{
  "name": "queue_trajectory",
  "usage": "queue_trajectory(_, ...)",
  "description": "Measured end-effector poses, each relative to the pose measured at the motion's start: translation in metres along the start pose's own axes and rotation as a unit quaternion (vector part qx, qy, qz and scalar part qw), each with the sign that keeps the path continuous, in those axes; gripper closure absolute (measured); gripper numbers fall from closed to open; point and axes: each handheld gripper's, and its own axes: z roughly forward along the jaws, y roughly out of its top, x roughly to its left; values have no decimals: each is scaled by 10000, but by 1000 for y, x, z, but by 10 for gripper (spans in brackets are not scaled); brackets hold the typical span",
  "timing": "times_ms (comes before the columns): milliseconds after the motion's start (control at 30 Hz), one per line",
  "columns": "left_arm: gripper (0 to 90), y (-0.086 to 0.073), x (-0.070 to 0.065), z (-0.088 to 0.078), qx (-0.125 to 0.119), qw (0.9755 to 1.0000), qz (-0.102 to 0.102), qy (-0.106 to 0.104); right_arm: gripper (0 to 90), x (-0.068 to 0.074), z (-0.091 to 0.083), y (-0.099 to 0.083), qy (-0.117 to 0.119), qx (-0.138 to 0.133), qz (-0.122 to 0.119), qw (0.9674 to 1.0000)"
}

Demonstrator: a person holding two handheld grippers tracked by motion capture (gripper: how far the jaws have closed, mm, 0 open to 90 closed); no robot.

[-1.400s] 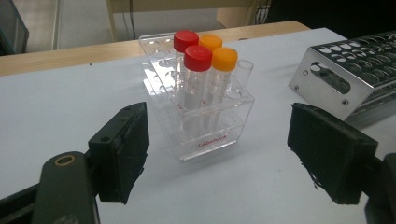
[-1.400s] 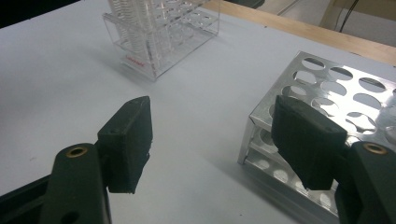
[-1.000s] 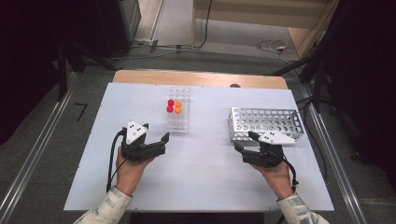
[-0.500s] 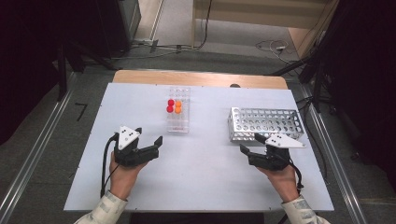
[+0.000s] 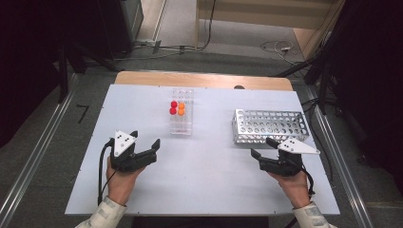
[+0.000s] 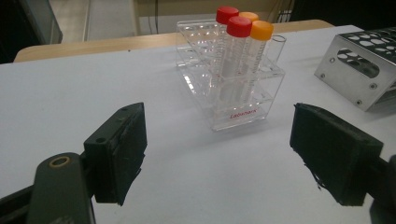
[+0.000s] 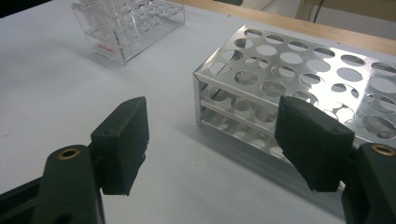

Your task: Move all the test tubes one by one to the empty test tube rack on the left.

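Left gripper (image 5: 146, 142): held in the left hand (image 5: 121, 183) near the front left of the table (image 5: 214, 190); jaws released and wide apart, nothing between them, pointing toward the clear rack.
Left gripper, own view (image 6: 217, 154): bare tabletop between the two black pads; clear rack straight ahead, well apart from the pads.
Right gripper (image 5: 262, 148): held in the right hand (image 5: 294, 187) near the front right of the table; jaws released, spread wide, nothing gripped, aimed at the metal rack.
Right gripper, own view (image 7: 212, 140): pads on either side of the near corner of the metal rack, not touching it.
Clear rack (image 5: 182, 116): plastic, standing upright at the middle of the table toward the far edge, left of the metal rack and apart from it.
Tubes (image 6: 240, 51): four capped tubes standing upright at the far end of the clear rack, two with red caps (image 5: 174, 107), two with orange caps (image 5: 181, 109); one uncapped clear tube (image 6: 277, 46) beside them.
Metal rack (image 5: 268, 126): shiny, full of round holes, on the right half of the table, just beyond the right gripper; holes empty as far as visible.
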Motion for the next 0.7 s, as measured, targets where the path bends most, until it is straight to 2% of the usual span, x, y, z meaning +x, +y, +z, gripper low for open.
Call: queue_trajectory(700, 185, -13, 16, -8, 170, 9996, -174, 117, 241, -22, -19, -15, -241, -99, 236, 9994)
